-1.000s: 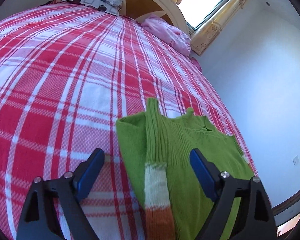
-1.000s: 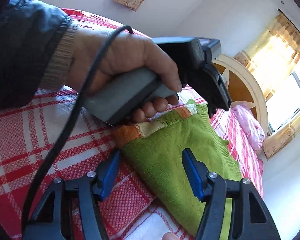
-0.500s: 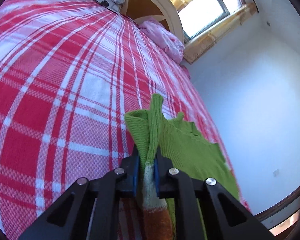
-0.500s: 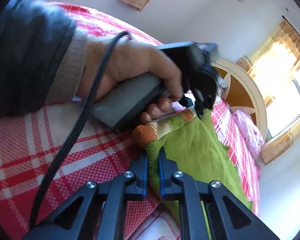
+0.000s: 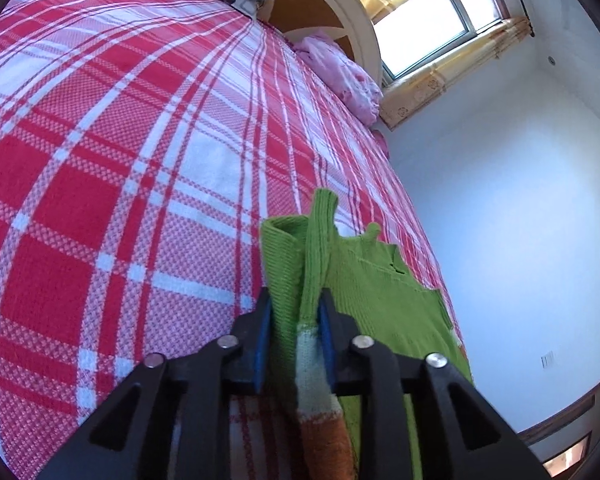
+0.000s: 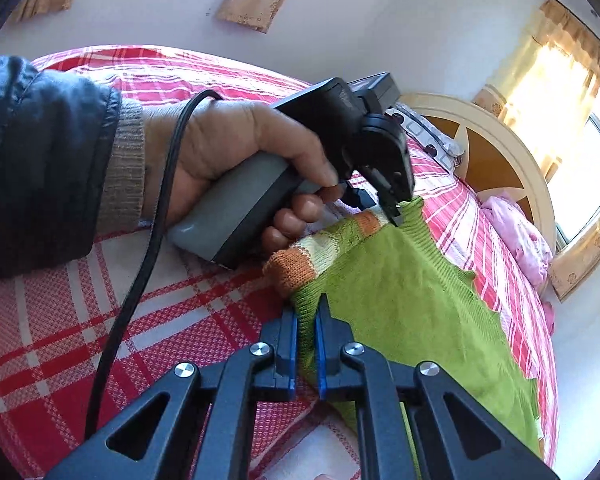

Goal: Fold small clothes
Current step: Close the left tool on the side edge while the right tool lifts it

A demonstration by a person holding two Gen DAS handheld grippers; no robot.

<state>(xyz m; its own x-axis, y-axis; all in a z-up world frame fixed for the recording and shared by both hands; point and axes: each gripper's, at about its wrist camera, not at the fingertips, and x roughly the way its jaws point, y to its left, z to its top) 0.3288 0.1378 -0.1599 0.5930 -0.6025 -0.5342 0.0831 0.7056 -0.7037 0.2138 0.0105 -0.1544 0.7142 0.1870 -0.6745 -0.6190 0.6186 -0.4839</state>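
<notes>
A green sweater lies on a bed with a red and white check cover. In the left wrist view it sits near the right edge of the bed, close to the camera. It has a sleeve with white and orange bands at the end.

The left gripper is narrow. The sleeve and a fold of green cloth sit between its blue pads. Its jaws shut tight and have just let out a little, but the cloth is still pinched between them. The sleeve stands up from the bed past the pads.

The right gripper is closed tight on the near edge of the sweater. A thin bit of green cloth shows between its blue pads. The orange cuff lies just to the far left of its tips.

In the right wrist view, a hand in a dark sleeve holds the grey handle of the left gripper. A black cord hangs from the handle across the bed. The tips of that gripper bite the sweater by the striped bands.

Far off, a pink cloth lies by the round headboard. A bright window with yellow curtains is on the far wall.
</notes>
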